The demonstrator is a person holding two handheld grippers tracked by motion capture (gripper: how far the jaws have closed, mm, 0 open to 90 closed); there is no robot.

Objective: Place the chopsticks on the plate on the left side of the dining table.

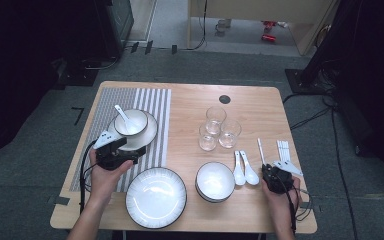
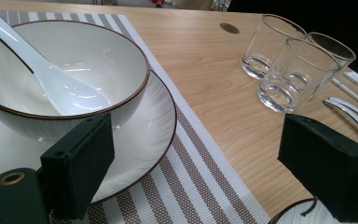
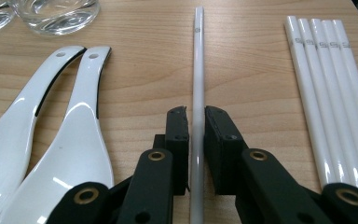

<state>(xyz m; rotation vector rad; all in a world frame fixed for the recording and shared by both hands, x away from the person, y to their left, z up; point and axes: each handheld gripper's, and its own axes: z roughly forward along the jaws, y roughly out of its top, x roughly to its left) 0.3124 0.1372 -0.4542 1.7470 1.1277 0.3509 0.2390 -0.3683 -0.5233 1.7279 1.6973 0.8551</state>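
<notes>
My right gripper (image 3: 196,126) is shut on a single white chopstick (image 3: 198,56), which runs straight away from the jaws over the wood. In the high view this gripper (image 1: 268,170) is at the table's front right, and the chopstick (image 1: 260,148) points toward the back. Several more white chopsticks (image 3: 328,93) lie side by side to its right. My left gripper (image 2: 203,170) stands wide open with nothing between its jaws. It hovers at the near edge of a white plate (image 2: 144,135) that carries a brown-rimmed bowl (image 2: 116,56) with a white spoon (image 2: 51,79) in it.
A striped placemat (image 1: 155,105) lies under the plate and bowl. Three glasses (image 1: 215,127) stand mid-table. Two white spoons (image 1: 245,171) lie left of my right gripper. Stacked bowls (image 1: 215,181) and a large plate (image 1: 156,196) sit near the front edge.
</notes>
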